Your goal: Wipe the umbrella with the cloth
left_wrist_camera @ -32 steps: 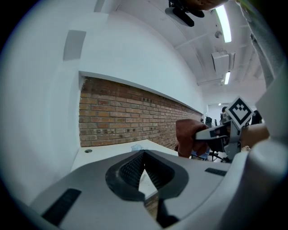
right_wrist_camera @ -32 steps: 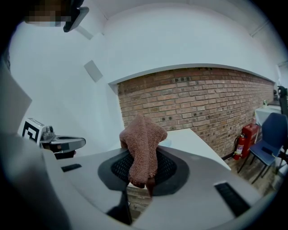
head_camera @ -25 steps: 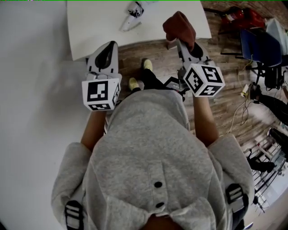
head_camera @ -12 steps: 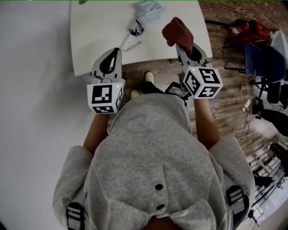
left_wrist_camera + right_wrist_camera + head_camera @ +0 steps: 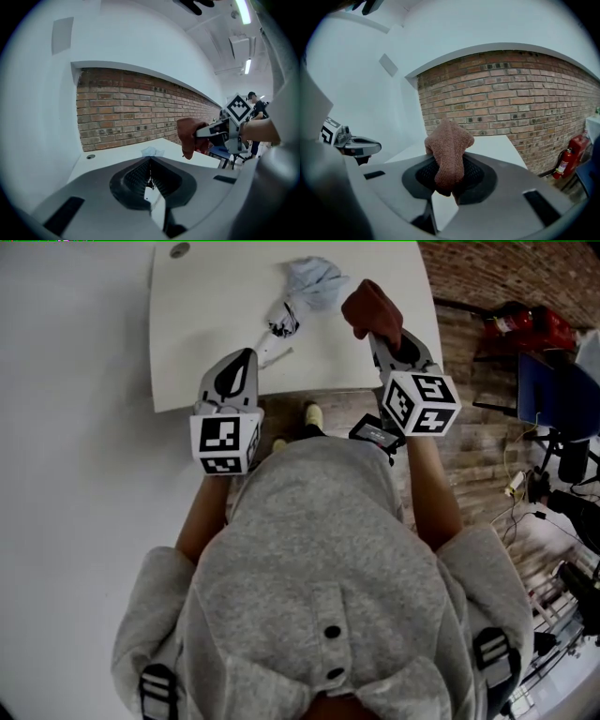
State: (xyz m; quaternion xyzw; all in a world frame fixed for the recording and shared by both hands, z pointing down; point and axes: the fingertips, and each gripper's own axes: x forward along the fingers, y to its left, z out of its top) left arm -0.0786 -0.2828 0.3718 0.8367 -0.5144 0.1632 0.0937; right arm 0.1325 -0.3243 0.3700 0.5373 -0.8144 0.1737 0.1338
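Observation:
A folded pale blue umbrella [image 5: 307, 285] lies on the white table [image 5: 206, 324], its dark end and handle pointing toward the near edge. My right gripper [image 5: 377, 334] is shut on a reddish-brown cloth [image 5: 372, 307], which bunches up above the jaws just right of the umbrella. In the right gripper view the cloth [image 5: 447, 150] hangs between the closed jaws. My left gripper [image 5: 247, 356] is shut and empty over the table's near edge, short of the umbrella handle. In the left gripper view the umbrella [image 5: 151, 151] lies ahead and the cloth [image 5: 190, 136] is at the right.
A round cable hole [image 5: 179, 250] sits at the table's far left corner. A brick wall [image 5: 511, 103] stands behind the table. A red fire extinguisher [image 5: 530, 320], a blue chair [image 5: 553, 371] and cables on the wooden floor are at the right.
Both grippers have moved forward over the table's near edge, toward the umbrella. The cloth stays in the right gripper. More of the table and umbrella shows.

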